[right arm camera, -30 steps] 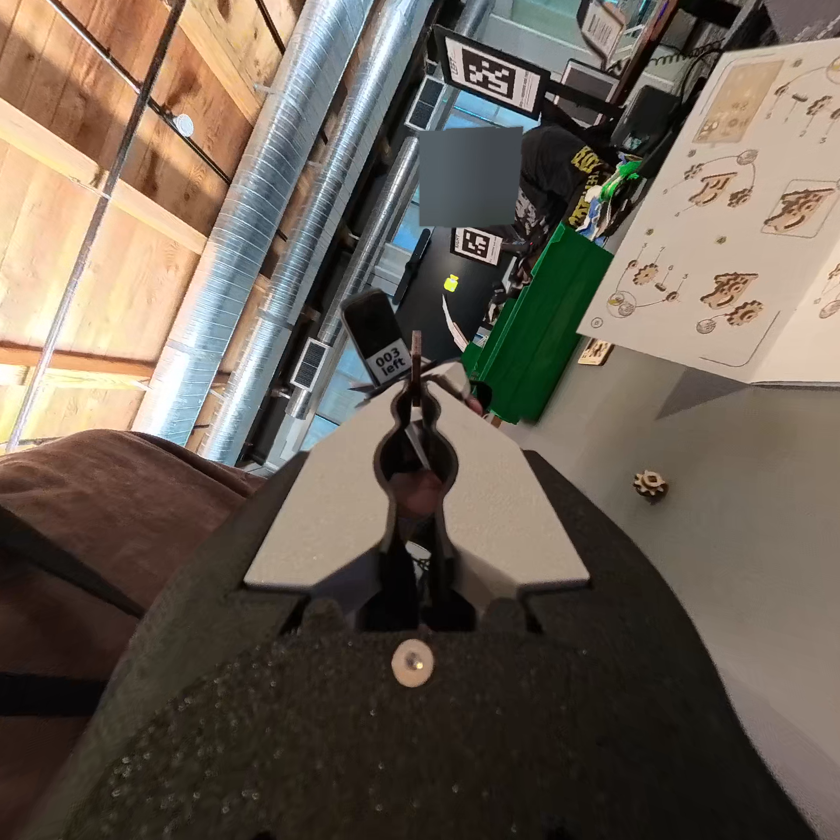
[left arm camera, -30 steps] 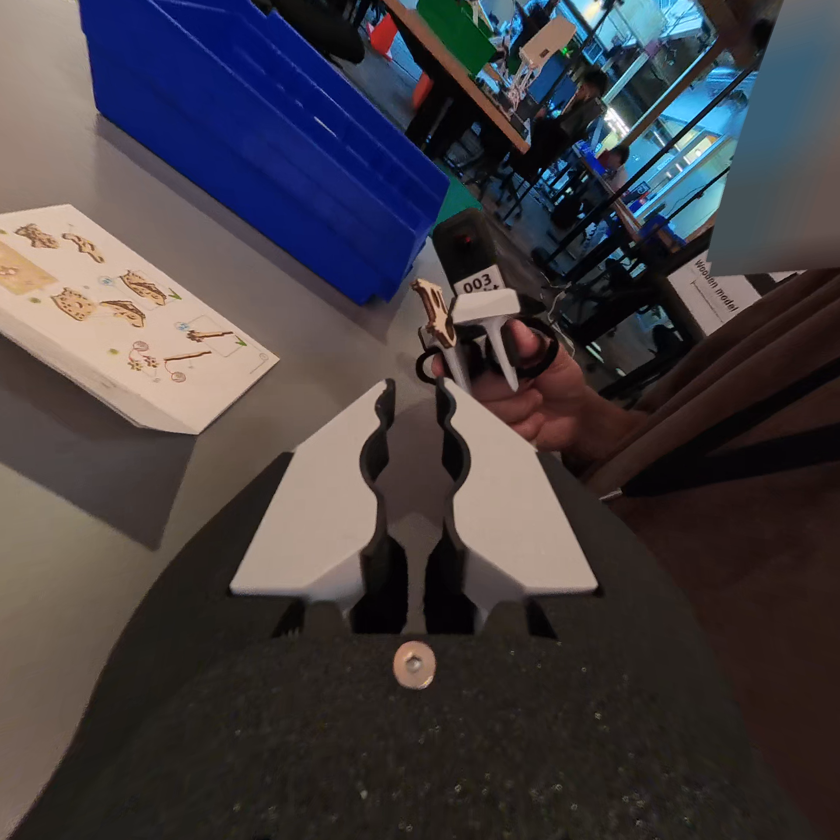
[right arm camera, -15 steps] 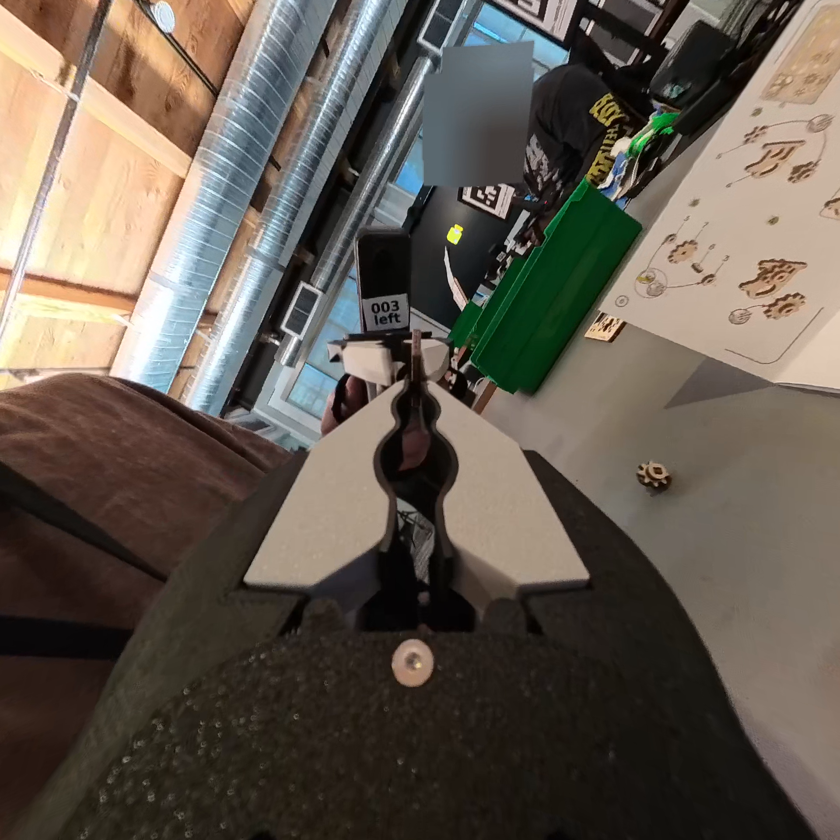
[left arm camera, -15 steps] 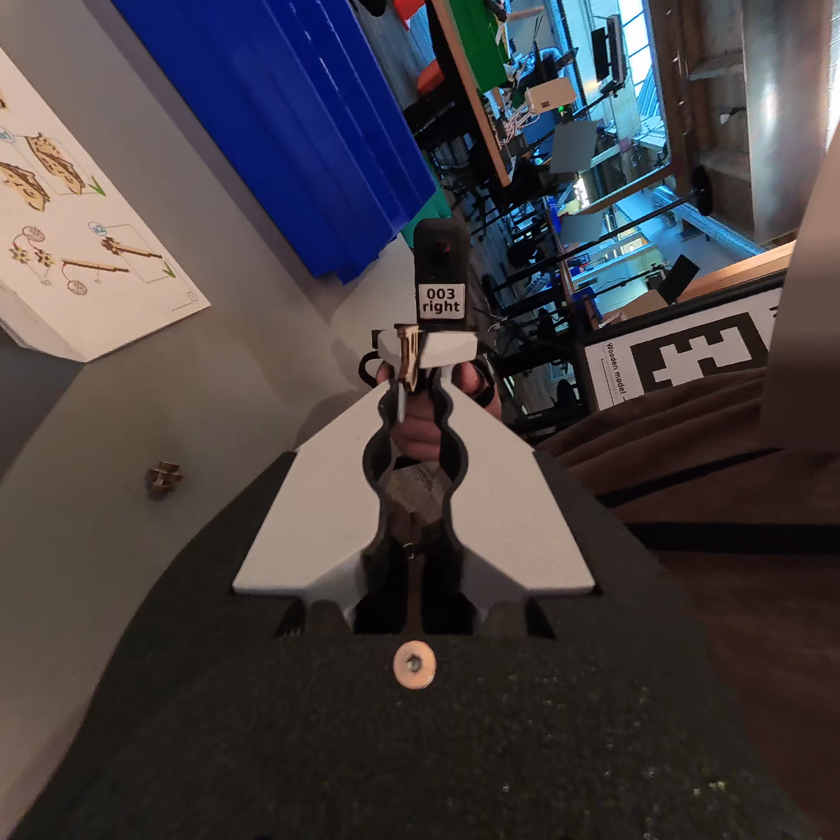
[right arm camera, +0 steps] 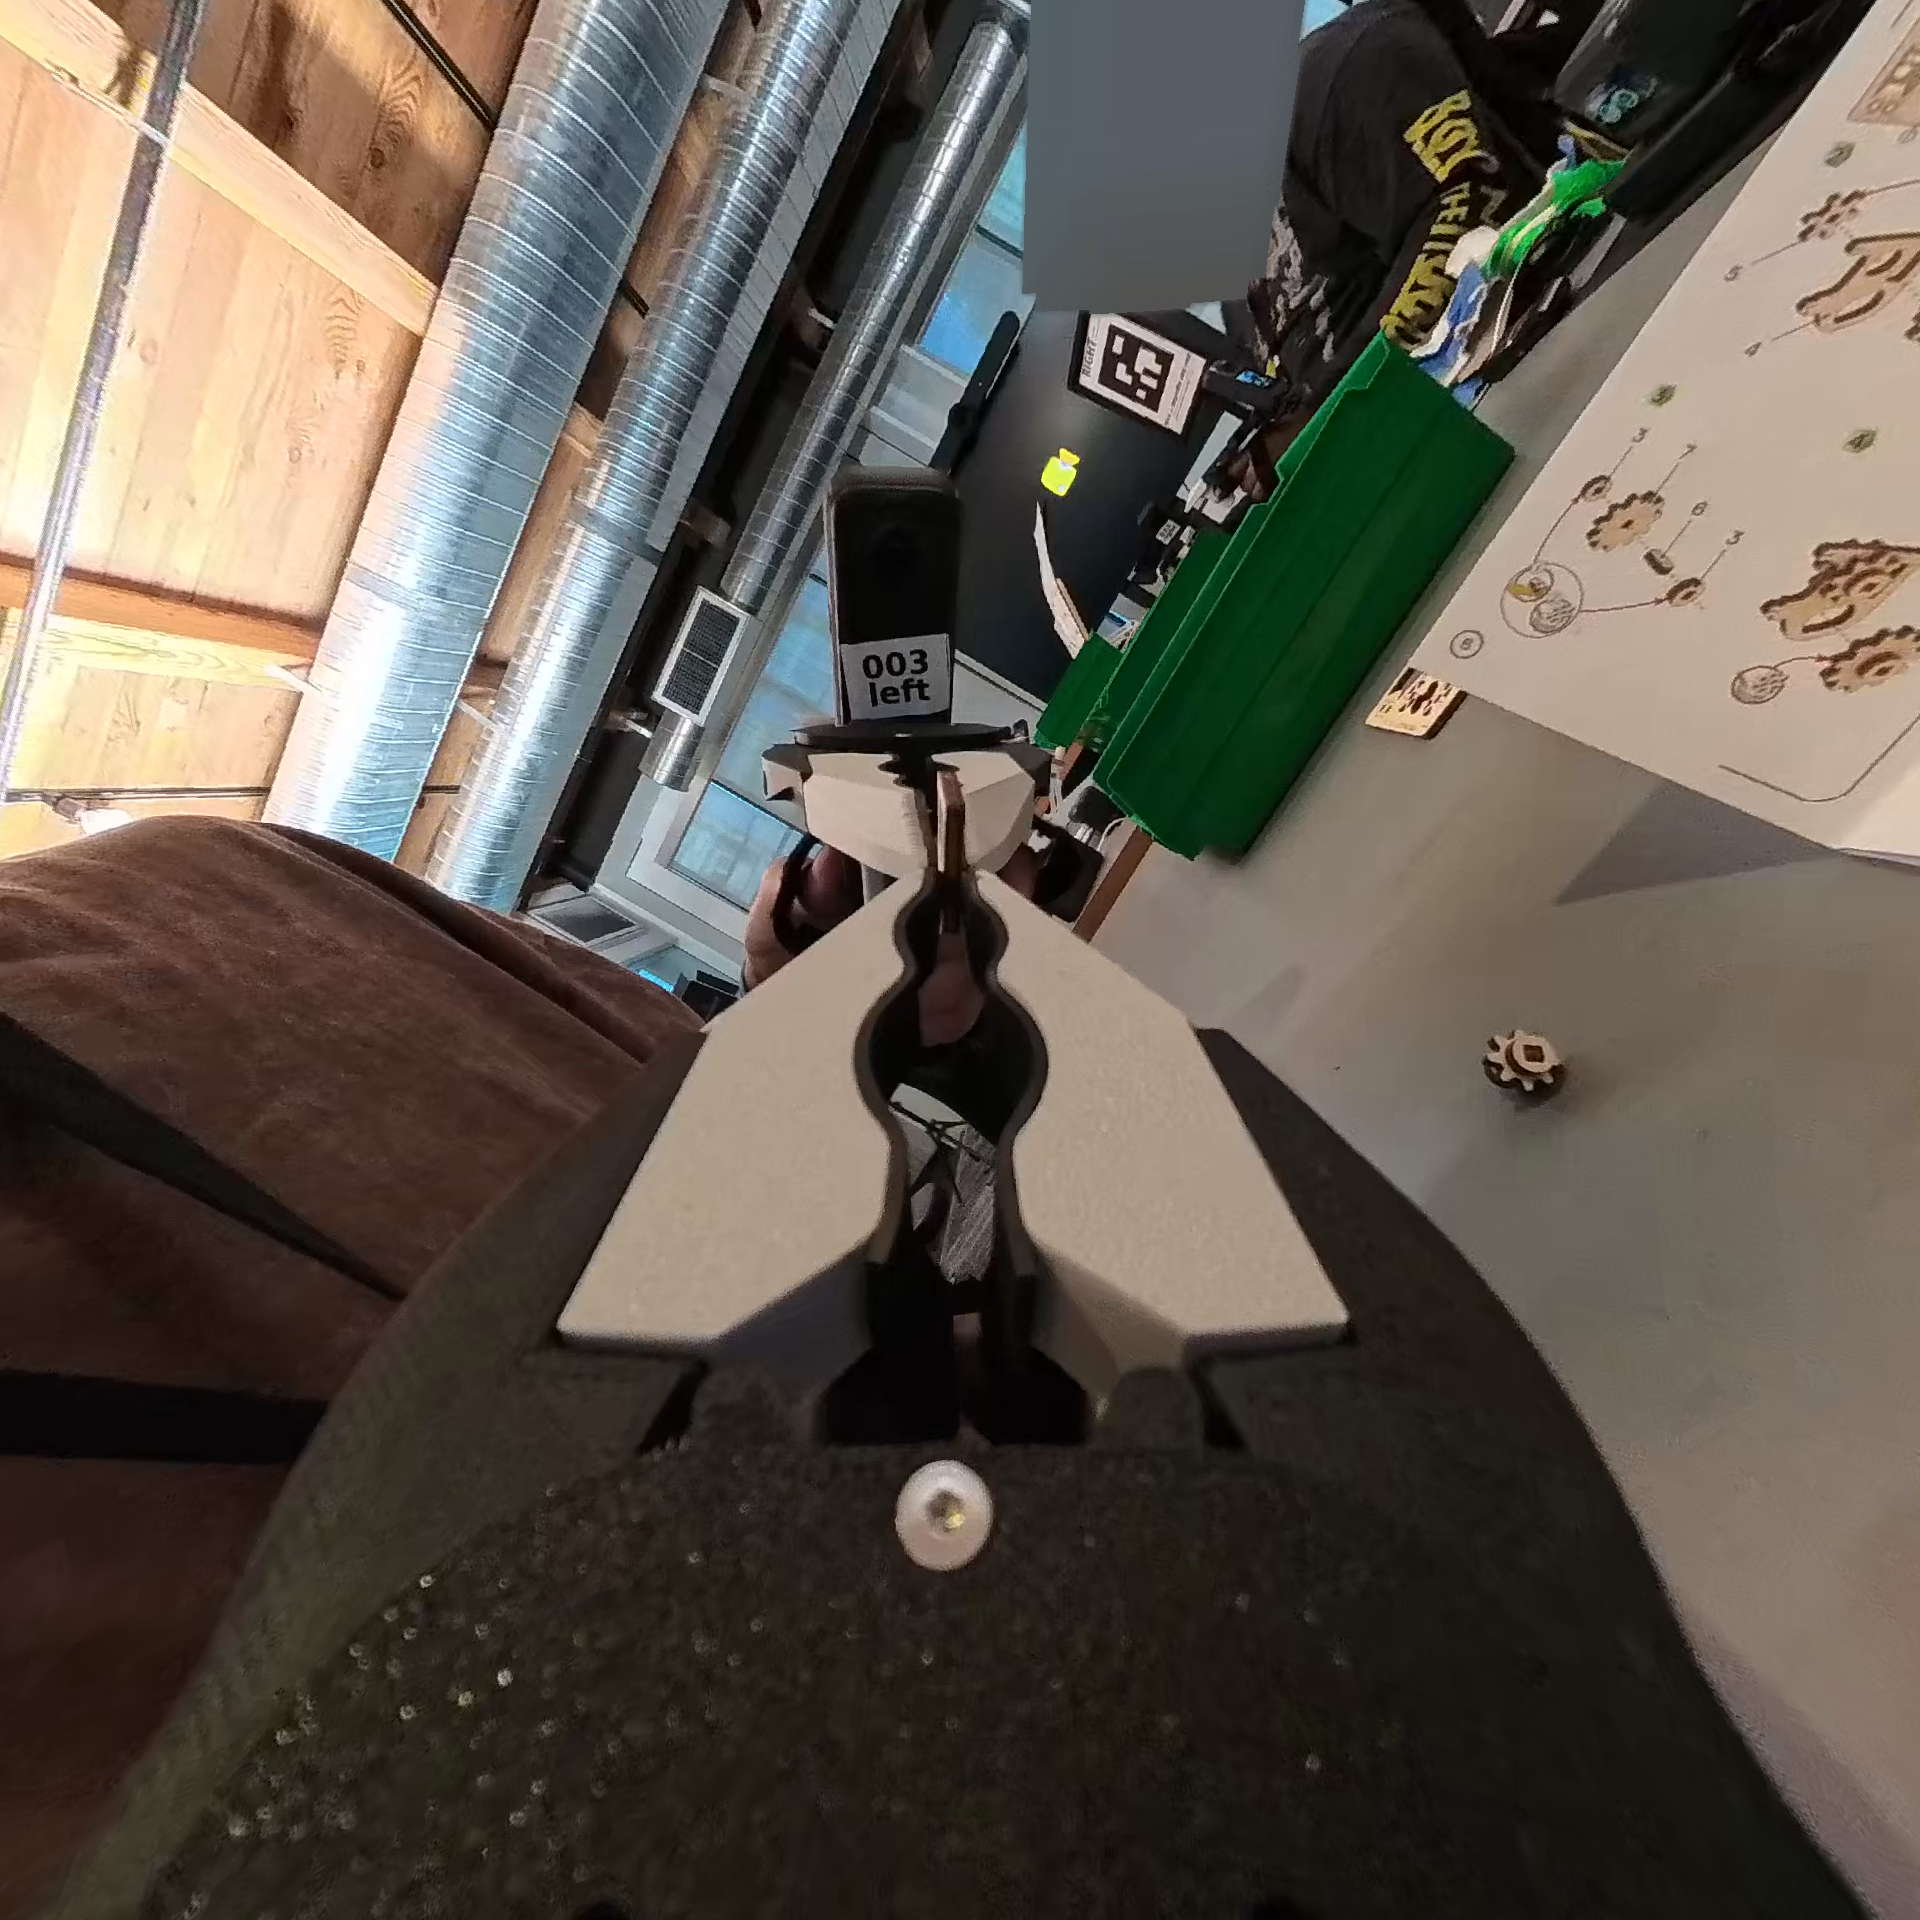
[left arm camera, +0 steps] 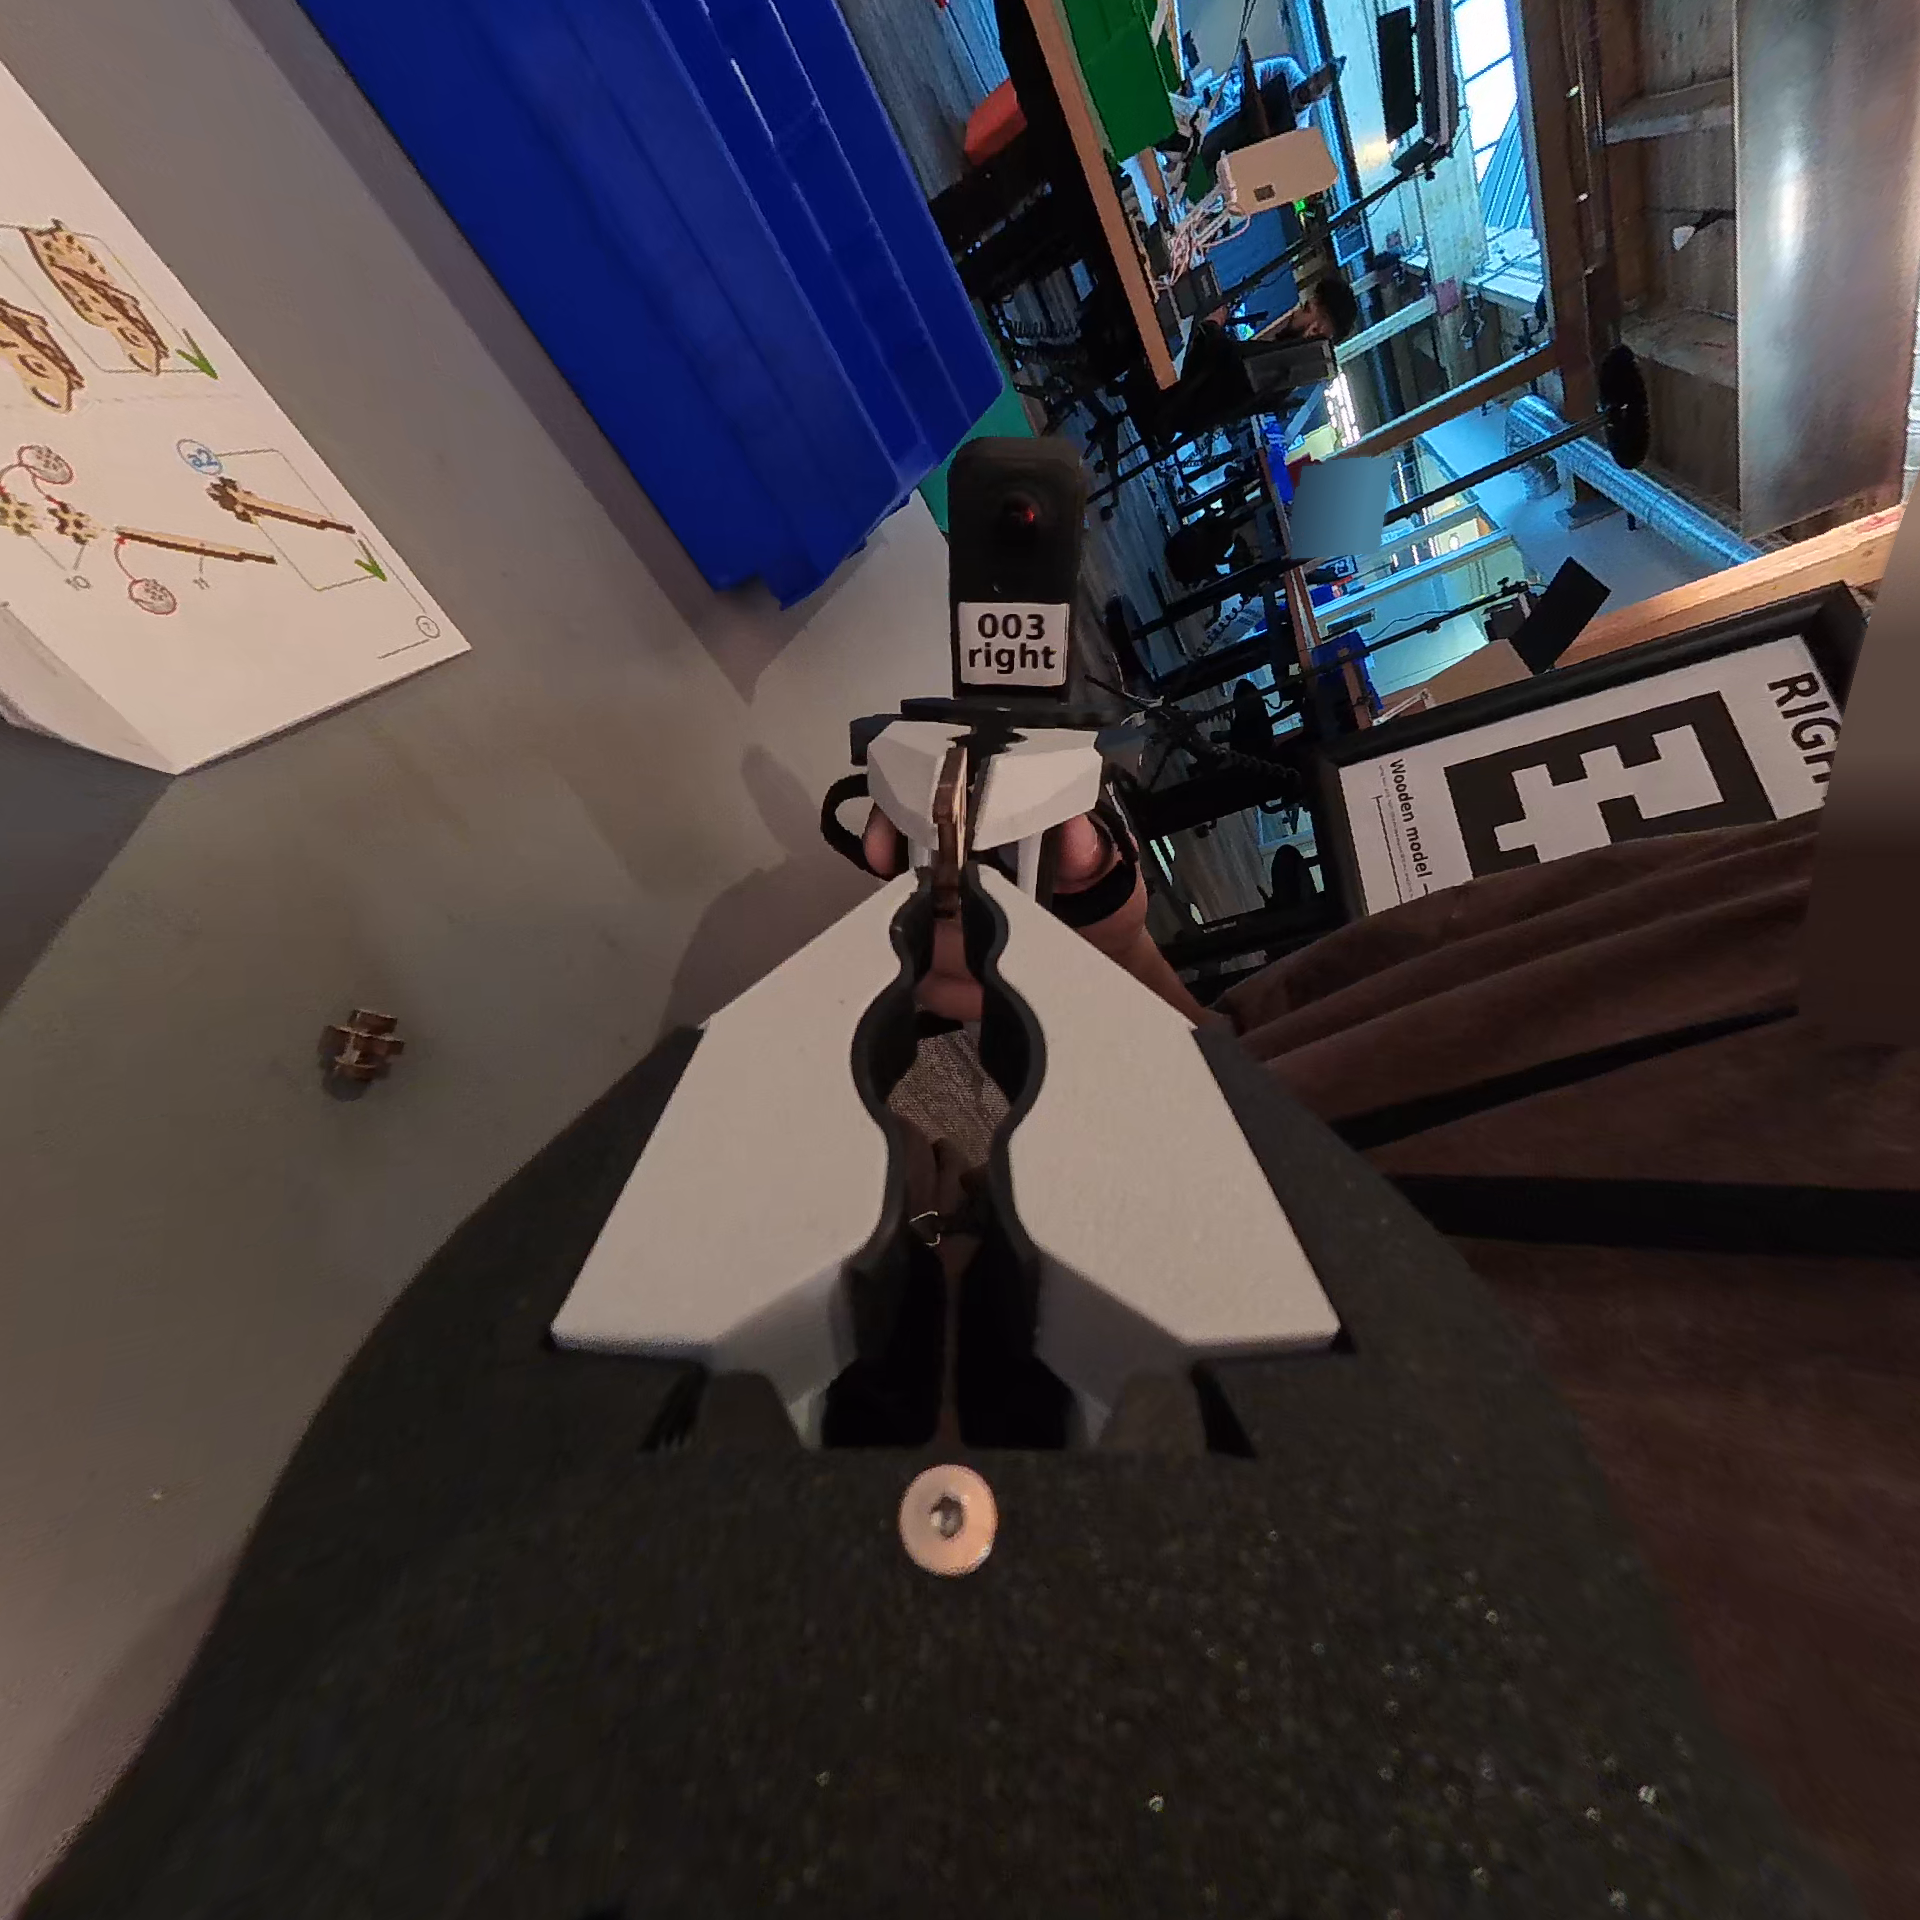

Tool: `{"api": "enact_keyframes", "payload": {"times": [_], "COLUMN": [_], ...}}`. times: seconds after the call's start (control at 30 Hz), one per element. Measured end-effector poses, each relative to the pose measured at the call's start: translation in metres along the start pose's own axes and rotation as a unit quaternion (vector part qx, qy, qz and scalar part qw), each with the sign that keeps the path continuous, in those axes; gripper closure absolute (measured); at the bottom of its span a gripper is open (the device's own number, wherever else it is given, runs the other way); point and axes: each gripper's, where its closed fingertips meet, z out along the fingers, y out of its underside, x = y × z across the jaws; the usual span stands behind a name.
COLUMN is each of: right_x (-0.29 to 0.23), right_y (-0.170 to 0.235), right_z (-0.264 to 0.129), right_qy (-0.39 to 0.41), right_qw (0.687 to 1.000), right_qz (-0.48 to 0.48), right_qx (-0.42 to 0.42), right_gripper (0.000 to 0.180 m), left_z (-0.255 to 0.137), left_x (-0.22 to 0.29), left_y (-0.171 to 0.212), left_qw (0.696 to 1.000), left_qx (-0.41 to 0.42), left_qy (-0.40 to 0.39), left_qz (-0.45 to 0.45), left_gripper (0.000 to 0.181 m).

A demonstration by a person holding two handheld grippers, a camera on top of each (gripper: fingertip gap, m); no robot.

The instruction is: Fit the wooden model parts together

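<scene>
A thin flat wooden model part is seen edge-on, held in the air between my two grippers, which face each other tip to tip. My left gripper is shut on its near end. My right gripper faces me and is shut on its far end. In the right wrist view the same part stands in my right gripper, with the left gripper opposite. A small wooden gear lies loose on the grey table; it also shows in the right wrist view.
A white instruction sheet lies on the table beside a blue bin. In the right wrist view the sheet, a green bin and a small wooden sheet show. A brown sleeve is close by. My two grippers' fingertips are within a few centimetres of each other. The small wooden gear lies around 12 cm away from my right fingertips.
My left gripper was open and apart from the right one. It has swung round, come tip to tip with it and shut on the wooden part the right gripper holds.
</scene>
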Motion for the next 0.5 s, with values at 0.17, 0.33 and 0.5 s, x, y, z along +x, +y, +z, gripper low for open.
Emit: {"api": "enact_keyframes", "payload": {"times": [0.17,0.33,0.5], "right_x": [0.003,0.022,0.060], "right_y": [-0.002,-0.011,-0.002], "right_z": [0.001,-0.008,-0.028], "right_qy": [0.010,0.095,0.259], "right_qw": [1.000,0.995,0.959], "right_qz": [0.001,-0.029,-0.113], "right_qx": [0.010,0.023,-0.035], "right_gripper": [0.177,0.159,0.156], "left_z": [0.000,-0.010,-0.039], "left_x": [-0.001,-0.024,-0.090], "left_y": [-0.001,-0.013,-0.025], "left_qw": [1.000,0.998,0.980], "left_qx": [0.010,0.049,0.095], "left_qy": [0.002,-0.033,-0.160], "left_qz": [-0.011,0.005,0.074], "left_gripper": [0.180,0.179,0.180]}}
